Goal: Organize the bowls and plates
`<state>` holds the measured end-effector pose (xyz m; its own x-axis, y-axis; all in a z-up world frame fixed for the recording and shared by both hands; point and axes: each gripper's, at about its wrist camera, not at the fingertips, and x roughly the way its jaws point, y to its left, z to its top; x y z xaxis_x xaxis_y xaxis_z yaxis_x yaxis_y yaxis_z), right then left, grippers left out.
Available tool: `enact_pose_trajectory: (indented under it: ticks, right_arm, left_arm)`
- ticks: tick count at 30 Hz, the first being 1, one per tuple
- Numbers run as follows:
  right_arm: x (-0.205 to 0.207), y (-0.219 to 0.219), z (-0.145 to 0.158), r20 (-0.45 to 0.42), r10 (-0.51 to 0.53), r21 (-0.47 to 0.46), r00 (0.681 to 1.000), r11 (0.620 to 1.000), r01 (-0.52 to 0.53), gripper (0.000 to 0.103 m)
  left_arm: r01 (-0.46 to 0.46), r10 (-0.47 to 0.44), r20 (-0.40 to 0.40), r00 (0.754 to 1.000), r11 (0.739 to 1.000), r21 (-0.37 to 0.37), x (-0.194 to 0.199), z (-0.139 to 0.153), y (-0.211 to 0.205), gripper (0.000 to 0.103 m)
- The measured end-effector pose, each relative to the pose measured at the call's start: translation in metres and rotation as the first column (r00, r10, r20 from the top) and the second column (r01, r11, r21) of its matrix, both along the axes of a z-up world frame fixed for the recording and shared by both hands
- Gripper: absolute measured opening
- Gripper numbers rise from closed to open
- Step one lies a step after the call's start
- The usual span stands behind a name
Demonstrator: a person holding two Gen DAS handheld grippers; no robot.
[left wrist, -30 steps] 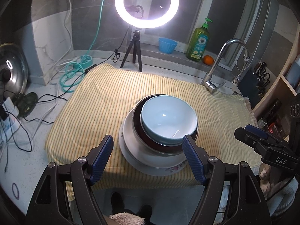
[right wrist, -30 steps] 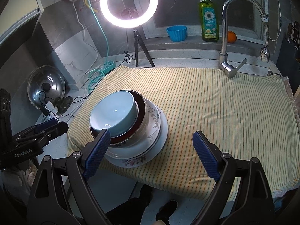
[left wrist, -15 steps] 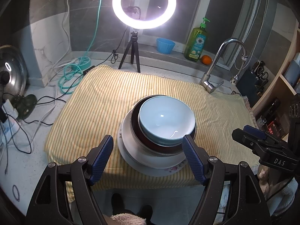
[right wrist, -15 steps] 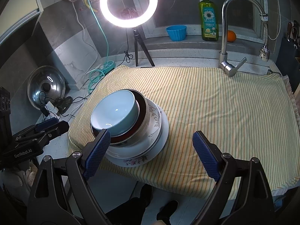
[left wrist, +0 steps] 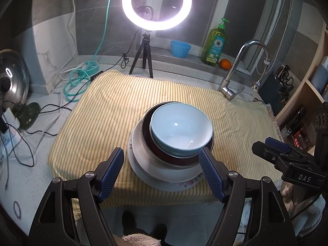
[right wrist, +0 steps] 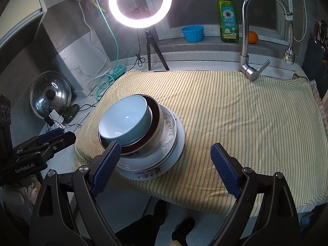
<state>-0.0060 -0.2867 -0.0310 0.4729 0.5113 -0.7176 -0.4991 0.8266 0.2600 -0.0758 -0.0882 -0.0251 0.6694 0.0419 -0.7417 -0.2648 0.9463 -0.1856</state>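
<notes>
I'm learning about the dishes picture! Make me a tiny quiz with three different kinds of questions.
1. True or false: the light blue bowl sits on top of the stack.
2. Pick one: the stack rests on (A) bare counter, (B) the yellow striped cloth, (C) the sink.
3. Fill in: both the left claw and the right claw are ____ and hold nothing.

Key
1. True. It nests in the dark red bowl, above the flowered plate.
2. B.
3. Open.
</notes>
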Motion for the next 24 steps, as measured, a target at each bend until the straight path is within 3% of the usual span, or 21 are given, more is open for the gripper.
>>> enact_pose_trajectory:
  ticks: [24]
  right_arm:
    - [0.0007, 0.0049, -0.0028, -0.008, -0.002, 0.000, 1.000, 1.000, 0.002, 0.092]
  left_arm:
    - [-0.002, 0.002, 0.000, 1.000, 1.000, 0.006, 0.0036, -0.0015, 0.0050, 0.076]
